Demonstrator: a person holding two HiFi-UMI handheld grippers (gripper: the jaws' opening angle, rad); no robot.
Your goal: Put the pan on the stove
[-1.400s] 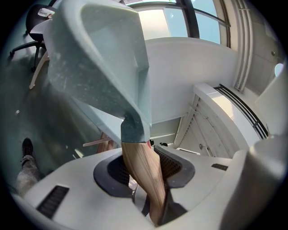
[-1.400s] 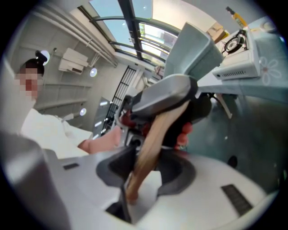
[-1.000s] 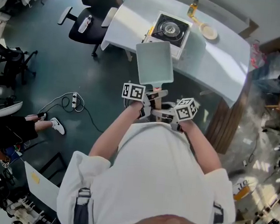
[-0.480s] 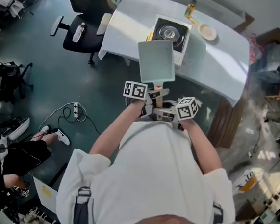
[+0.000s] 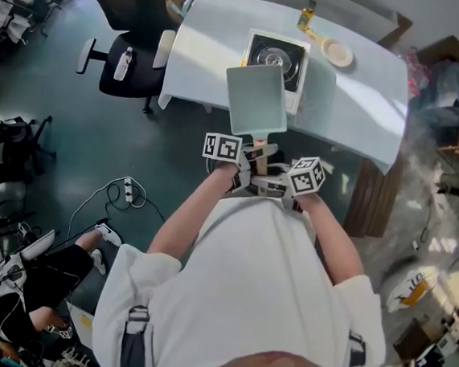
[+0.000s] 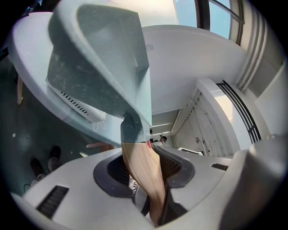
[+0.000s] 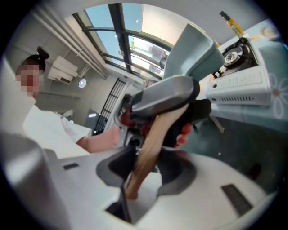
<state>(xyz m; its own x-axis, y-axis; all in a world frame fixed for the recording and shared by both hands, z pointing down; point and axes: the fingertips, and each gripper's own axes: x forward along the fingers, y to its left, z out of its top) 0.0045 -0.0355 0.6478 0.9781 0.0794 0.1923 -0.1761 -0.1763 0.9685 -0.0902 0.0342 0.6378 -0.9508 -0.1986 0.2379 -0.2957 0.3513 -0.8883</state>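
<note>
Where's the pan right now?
Head view, centre: the square pan is held in the air by its wooden handle in the left tool and right tool, just short of the stove on the white table.

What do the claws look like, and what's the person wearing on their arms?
The left claw and right claw are light grey shells with dark ridged pads. Each carries a white cube with black square markers. The person wears a white short-sleeved shirt.

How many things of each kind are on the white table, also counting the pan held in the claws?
pan: 1
stove: 1
bottle: 1
round dish: 1
Total: 4
</note>
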